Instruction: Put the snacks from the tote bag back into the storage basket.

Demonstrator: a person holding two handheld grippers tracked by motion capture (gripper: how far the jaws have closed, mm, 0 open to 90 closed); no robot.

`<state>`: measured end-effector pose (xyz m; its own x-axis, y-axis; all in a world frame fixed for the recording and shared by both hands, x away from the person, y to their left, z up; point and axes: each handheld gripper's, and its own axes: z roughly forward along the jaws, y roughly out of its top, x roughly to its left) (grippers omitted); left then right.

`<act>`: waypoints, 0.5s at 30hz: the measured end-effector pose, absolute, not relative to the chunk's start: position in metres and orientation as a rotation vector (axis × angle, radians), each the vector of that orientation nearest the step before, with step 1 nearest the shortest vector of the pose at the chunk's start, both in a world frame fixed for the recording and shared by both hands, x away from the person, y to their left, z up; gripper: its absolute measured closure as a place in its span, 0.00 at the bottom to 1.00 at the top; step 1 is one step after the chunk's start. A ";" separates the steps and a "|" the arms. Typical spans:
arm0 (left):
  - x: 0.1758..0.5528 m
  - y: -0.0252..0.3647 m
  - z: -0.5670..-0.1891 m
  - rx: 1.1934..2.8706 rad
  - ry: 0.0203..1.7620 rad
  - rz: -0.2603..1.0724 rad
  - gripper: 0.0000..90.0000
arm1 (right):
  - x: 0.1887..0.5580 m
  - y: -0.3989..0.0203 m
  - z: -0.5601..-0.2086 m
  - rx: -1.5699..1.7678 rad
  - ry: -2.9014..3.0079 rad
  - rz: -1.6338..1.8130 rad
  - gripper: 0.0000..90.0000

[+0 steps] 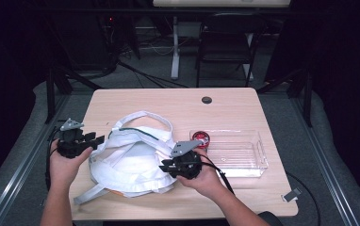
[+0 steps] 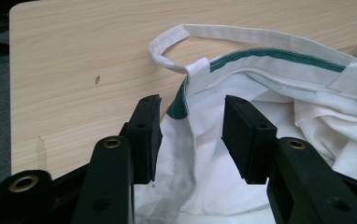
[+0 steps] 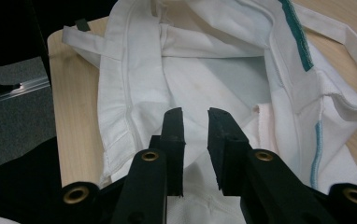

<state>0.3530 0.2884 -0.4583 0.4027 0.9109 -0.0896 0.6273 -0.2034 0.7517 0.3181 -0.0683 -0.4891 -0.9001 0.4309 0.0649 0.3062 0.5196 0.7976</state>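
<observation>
A white cloth bag (image 1: 131,162) with long handles and a green trim lies crumpled on the wooden table (image 1: 168,103). At the bag's left end my left gripper (image 1: 98,140) is open. In the left gripper view its jaws (image 2: 190,126) stand wide on either side of the bag's (image 2: 307,116) upright rim, and the pads are clear of the cloth. My right gripper (image 1: 165,165) sits at the bag's right side and points left over it. In the right gripper view a narrow gap (image 3: 195,135) separates its jaws above the bag's (image 3: 190,70) open inside, with nothing pinched.
A clear plastic tray (image 1: 258,155) stands right of the bag, with a round red object (image 1: 200,137) at its left end. The far side of the tabletop has a dark grommet (image 1: 207,100). A small grey clip (image 1: 291,194) lies at the front right corner. A chair (image 1: 227,42) stands beyond the table.
</observation>
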 end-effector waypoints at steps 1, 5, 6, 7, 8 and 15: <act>0.353 0.288 -0.458 1.928 1.313 0.492 0.63 | 0.318 -0.069 -0.489 0.634 2.618 1.330 0.84; 0.353 0.289 -0.457 1.922 1.313 0.495 0.63 | 0.317 -0.070 -0.491 0.634 2.618 1.315 0.82; 0.353 0.289 -0.457 1.923 1.312 0.494 0.63 | 0.318 -0.071 -0.492 0.637 2.621 1.312 0.82; 0.353 0.289 -0.457 1.924 1.313 0.494 0.63 | 0.319 -0.071 -0.492 0.641 2.621 1.318 0.81; 0.353 0.289 -0.458 1.927 1.313 0.494 0.63 | 0.319 -0.071 -0.493 0.650 2.620 1.325 0.81; 0.353 0.289 -0.458 1.927 1.312 0.493 0.62 | 0.323 -0.078 -0.490 0.681 2.609 1.340 0.79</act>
<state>0.3531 0.2887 -0.4580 0.4030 0.9108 -0.0899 0.6258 -0.2025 0.7533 0.3229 -0.0779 -0.4902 -0.8895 0.4484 0.0874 0.3322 0.5036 0.7975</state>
